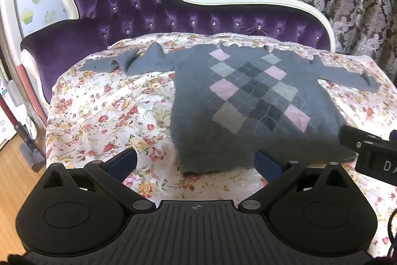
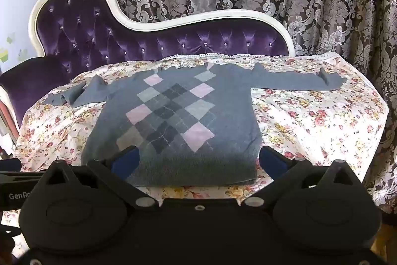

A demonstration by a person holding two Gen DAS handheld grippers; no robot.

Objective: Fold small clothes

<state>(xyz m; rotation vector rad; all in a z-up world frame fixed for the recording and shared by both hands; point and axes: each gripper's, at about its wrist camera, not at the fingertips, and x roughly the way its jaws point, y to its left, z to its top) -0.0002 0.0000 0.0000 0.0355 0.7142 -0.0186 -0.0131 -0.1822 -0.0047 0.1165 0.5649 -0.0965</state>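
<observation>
Below both spread grippers, left gripper [image 1: 196,160] and right gripper [image 2: 198,162], sweater [image 2: 178,121] hem lies shadowed

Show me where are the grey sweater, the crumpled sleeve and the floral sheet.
grey sweater [image 2: 173,116]: right wrist view, on the argyle chest.
crumpled sleeve [image 1: 119,62]: left wrist view, on the bunched cuff end.
floral sheet [image 2: 310,121]: right wrist view, on bare cloth.

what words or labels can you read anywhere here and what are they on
"DA", cut off by the frame edge, on the right gripper as seen from the left wrist view.
"GenRo", partly hidden, on the left gripper as seen from the right wrist view.
Nothing readable on the sweater or the floral cover.
</observation>
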